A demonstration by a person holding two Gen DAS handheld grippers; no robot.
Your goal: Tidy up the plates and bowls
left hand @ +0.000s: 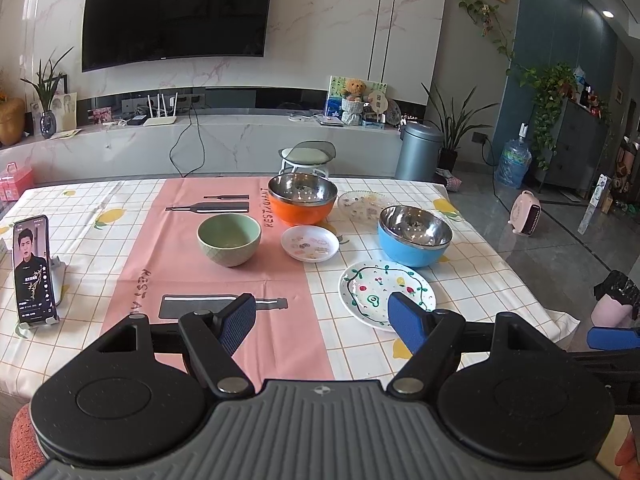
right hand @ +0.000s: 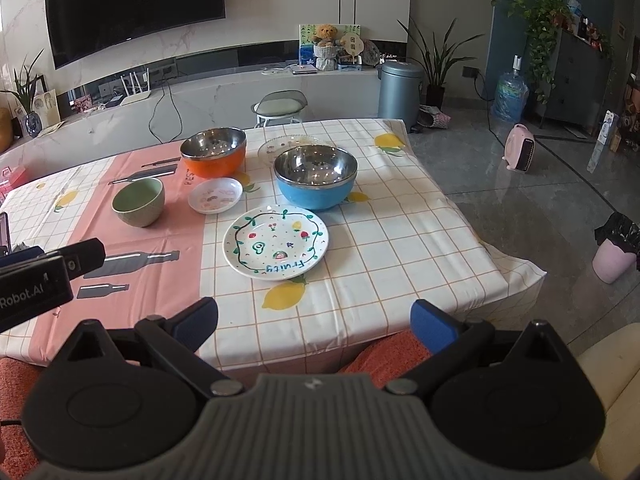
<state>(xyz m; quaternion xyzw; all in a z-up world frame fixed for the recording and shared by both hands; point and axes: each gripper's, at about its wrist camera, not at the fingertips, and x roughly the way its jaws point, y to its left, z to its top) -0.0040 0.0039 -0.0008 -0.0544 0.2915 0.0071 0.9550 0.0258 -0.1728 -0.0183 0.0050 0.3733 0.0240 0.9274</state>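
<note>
On the table stand a green ceramic bowl (left hand: 229, 239) (right hand: 138, 201), an orange steel-lined bowl (left hand: 302, 198) (right hand: 213, 152), a blue steel-lined bowl (left hand: 415, 235) (right hand: 315, 177), a small white dish (left hand: 310, 243) (right hand: 215, 195), a clear glass plate (left hand: 366, 205) (right hand: 280, 146) and a white fruit-pattern plate (left hand: 378, 286) (right hand: 275, 242). My left gripper (left hand: 323, 322) is open and empty above the near table, short of the dishes. My right gripper (right hand: 314, 326) is open and empty at the table's near edge; its finger shows in the left view (left hand: 612, 338).
A phone on a stand (left hand: 33, 270) sits at the table's left. The tablecloth (left hand: 132, 240) has a pink centre strip. A stool (left hand: 306, 156) stands behind the table. A pink bin (right hand: 614, 254) and a heater (right hand: 520, 154) stand on the floor to the right.
</note>
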